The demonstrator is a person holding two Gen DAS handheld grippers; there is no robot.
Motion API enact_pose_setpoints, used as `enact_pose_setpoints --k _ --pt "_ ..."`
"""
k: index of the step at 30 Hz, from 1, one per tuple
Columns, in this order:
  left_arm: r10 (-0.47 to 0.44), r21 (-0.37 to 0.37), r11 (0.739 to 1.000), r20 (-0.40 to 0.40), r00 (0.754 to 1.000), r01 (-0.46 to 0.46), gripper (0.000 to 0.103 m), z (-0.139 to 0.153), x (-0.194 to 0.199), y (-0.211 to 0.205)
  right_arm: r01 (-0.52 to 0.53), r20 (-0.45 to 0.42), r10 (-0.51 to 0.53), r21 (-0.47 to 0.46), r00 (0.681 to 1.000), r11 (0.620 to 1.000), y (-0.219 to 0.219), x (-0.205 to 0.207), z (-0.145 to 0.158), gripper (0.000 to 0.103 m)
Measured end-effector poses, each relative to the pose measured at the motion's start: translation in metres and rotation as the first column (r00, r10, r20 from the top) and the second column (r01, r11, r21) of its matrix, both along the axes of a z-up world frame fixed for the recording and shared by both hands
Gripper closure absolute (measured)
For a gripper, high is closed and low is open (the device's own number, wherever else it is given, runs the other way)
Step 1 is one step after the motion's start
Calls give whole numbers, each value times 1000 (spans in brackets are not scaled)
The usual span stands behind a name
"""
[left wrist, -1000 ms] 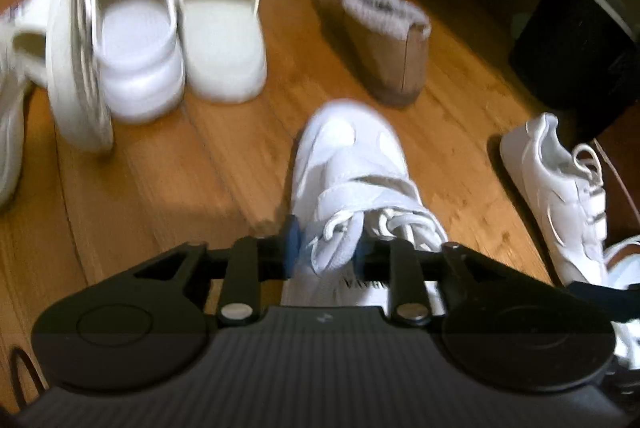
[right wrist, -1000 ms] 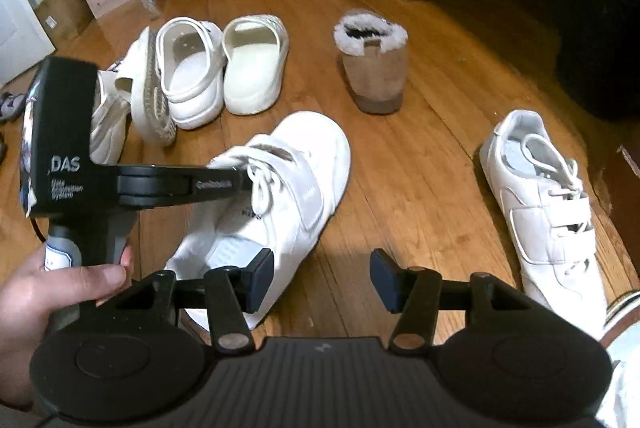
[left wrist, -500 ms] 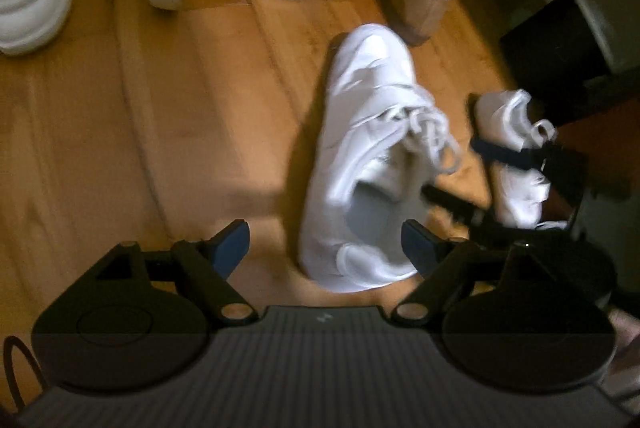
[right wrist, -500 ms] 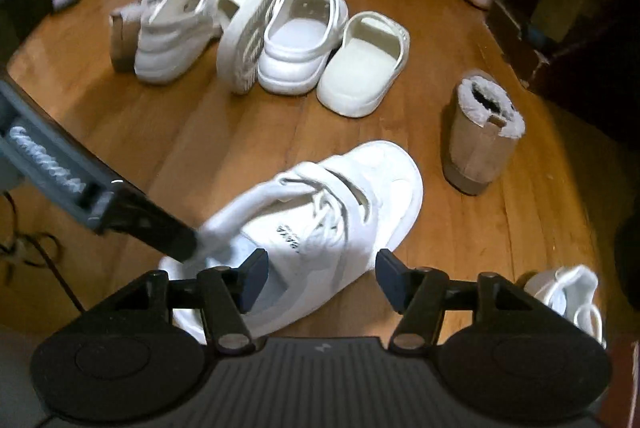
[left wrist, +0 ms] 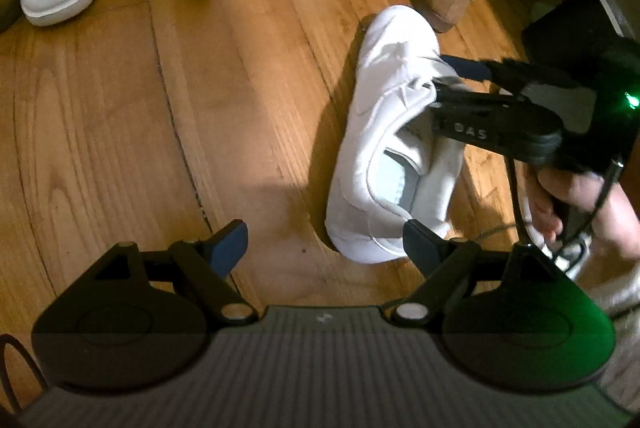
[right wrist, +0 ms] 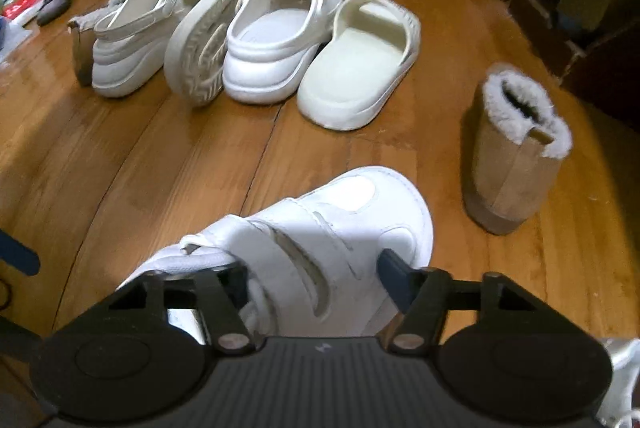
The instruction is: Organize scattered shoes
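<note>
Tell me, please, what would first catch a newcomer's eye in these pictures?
Probably the white strap-and-lace sneaker lying mid-floor, with the right gripper open astride its upper. Behind it sits a cluster of white clogs and slides, one tipped on edge, and a tan fleece-lined boot stands alone to the right.

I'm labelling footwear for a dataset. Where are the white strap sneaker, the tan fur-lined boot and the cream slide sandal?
white strap sneaker [right wrist: 340,224]: right wrist view, on its upper strap.
tan fur-lined boot [right wrist: 516,179]: right wrist view, on its suede side.
cream slide sandal [right wrist: 356,67]: right wrist view, on its footbed.
</note>
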State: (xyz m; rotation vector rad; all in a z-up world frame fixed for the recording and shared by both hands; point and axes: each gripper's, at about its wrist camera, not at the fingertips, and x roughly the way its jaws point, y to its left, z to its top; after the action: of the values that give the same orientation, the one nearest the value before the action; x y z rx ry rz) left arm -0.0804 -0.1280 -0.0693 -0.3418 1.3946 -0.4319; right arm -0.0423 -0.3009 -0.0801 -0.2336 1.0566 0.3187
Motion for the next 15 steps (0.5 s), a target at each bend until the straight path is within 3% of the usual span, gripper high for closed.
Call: enact_pose_setpoints --k 7,9,12,15 --pt "-22 35 999 27 999 21 17 3 -4 -5 207 -1 -208 52 978 977 -17 -11 8 52" --pt "-32 39 999 42 999 31 17 6 -5 -8 303 -44 -301 52 953 952 -23 -10 11 52" --pt "-33 25 999 67 997 32 17 10 -6 -9 450 -157 -439 35 885 893 -35 -6 14 51" --pt "-37 -16 999 41 998 38 17 5 -8 -12 523 -249 -494 61 833 850 -49 -4 12 51"
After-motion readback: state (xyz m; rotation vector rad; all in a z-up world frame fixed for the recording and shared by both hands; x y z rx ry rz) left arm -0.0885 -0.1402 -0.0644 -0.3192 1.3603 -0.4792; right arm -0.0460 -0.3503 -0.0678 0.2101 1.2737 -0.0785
